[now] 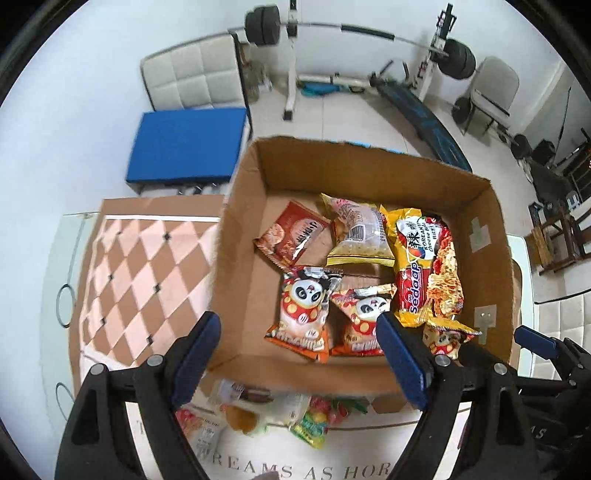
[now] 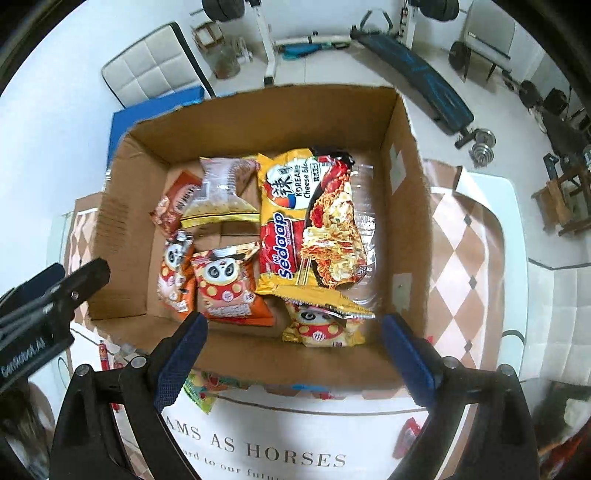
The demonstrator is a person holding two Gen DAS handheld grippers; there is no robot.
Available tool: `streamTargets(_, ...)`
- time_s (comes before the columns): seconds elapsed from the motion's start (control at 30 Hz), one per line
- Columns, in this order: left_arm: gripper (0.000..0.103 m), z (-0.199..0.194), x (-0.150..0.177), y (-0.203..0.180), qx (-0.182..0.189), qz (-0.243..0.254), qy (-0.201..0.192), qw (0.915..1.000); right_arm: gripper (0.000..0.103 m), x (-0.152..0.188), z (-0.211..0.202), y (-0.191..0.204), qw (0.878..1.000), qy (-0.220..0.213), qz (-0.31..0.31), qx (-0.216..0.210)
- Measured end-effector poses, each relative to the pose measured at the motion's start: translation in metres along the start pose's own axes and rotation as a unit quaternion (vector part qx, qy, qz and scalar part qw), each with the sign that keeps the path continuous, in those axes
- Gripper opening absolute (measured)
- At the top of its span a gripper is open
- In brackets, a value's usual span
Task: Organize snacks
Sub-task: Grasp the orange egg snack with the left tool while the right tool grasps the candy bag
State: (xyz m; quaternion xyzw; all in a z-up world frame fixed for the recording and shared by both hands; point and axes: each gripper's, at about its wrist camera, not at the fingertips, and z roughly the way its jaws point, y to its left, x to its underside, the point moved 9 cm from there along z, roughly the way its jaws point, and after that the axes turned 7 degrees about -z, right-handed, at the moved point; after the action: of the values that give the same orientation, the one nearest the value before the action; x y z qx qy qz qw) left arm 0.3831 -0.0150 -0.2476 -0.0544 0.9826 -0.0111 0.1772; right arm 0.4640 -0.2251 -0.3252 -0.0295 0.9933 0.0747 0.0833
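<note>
Both grippers: left gripper (image 1: 301, 363) spread, empty; right gripper (image 2: 295, 363) opening, empty, above brown cardboard box (image 2: 406, 206).
Risk: I may snag its near wall descending.

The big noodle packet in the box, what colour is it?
Mostly yellow and red noodle packet, with a blue brand name; the right wrist view shows it best.

A: Walls, floor?
B: White wall (image 1: 92, 74); pale tiled floor (image 1: 332, 118).
A: Furniture?
B: White padded chair (image 1: 192, 79); blue mat (image 1: 184, 147) beside it; barbell (image 1: 332, 27) on white rack; dark bench (image 1: 424, 114); grey chair (image 1: 495, 88); wooden stools (image 2: 561, 199).
A: Worktop?
B: White, with diamond-check cloth (image 1: 140, 273).
</note>
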Motion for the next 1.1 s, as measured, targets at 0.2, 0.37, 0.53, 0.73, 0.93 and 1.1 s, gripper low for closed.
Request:
streamTargets(0.2, 0.086, -0.039, 0.034, 0.043, -0.029, -0.053, -0.041, 0.9974, 0.097, 0.030, -0.022, 0.016, 0.998, -0.016, 0.035, -0.056)
streamTargets(0.37, 0.086, -0.021, 0.096, 0.108, -0.077, -0.103, 0.003, 0.9917, 0.097, 0.079, 0.003, 0.045, 0.991, 0.040, 0.072, -0.108)
streamTargets(0.53, 0.086, 0.027, 0.155, 0.154, -0.086, -0.128, 0.085, 0.9844, 0.094, 0.120, 0.064, 0.082, 0.978, 0.106, 0.111, -0.138)
streamTargets(0.73, 0.086, 0.064, 0.183, 0.175, -0.070, -0.149, 0.122, 0.9787, 0.076, 0.134, 0.119, 0.108, 0.978, 0.128, 0.125, -0.109)
streamTargets(0.93, 0.086, 0.087, 0.174, 0.158, -0.041, -0.122, 0.137, 0.9822, 0.075, 0.127, 0.148, 0.126, 0.983, 0.126, 0.112, -0.074)
streamTargets(1.1, 0.086, 0.102, 0.165, 0.131, -0.001, -0.104, 0.157, 0.9821, 0.061, 0.136, 0.149, 0.128, 0.987, 0.128, 0.079, -0.052)
